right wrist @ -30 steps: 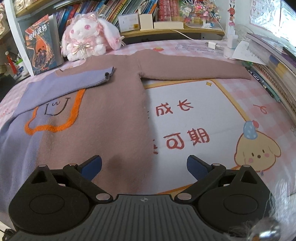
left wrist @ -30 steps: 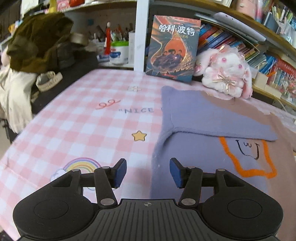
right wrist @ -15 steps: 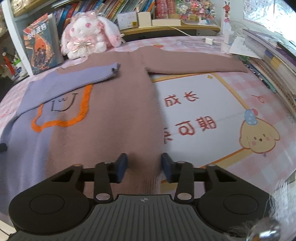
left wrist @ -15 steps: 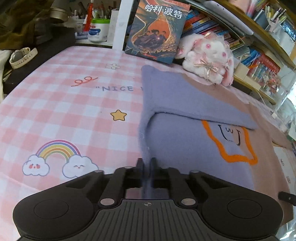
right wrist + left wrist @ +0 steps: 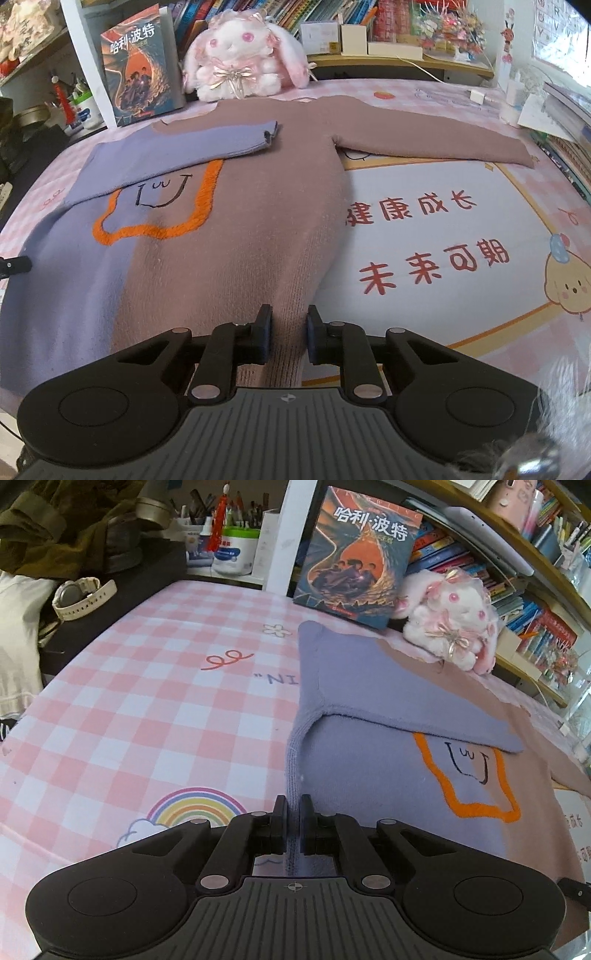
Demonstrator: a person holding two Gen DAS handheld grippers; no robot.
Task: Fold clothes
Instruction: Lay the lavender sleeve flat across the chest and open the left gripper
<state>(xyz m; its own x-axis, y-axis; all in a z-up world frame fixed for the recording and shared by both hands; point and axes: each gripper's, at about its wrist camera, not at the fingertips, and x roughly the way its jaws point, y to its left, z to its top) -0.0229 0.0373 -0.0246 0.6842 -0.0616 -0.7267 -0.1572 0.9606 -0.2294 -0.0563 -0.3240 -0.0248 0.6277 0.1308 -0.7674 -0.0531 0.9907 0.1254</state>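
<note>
A two-tone sweater [image 5: 229,236], purple on the left half and brown on the right, lies flat on the pink bed with an orange outline and a small face on its chest. Its purple sleeve [image 5: 177,147] is folded across the chest; the brown sleeve [image 5: 432,144] lies stretched out to the right. My left gripper [image 5: 293,812] is shut on the purple bottom-left hem edge of the sweater [image 5: 369,768]. My right gripper [image 5: 289,326] is shut on the brown bottom-right hem, with fabric bunched between the pads.
A white and pink plush bunny [image 5: 240,62] and a propped book [image 5: 142,79] stand at the head of the bed. Bookshelves [image 5: 517,572] run behind them. A black ledge holds a watch [image 5: 79,596], and clothes pile up at the far left. Books are stacked at the right edge [image 5: 565,122].
Both grippers went from open to shut on the sweater's bottom hem. The right one closed last, and the hem fabric now bunches up between its pads.
</note>
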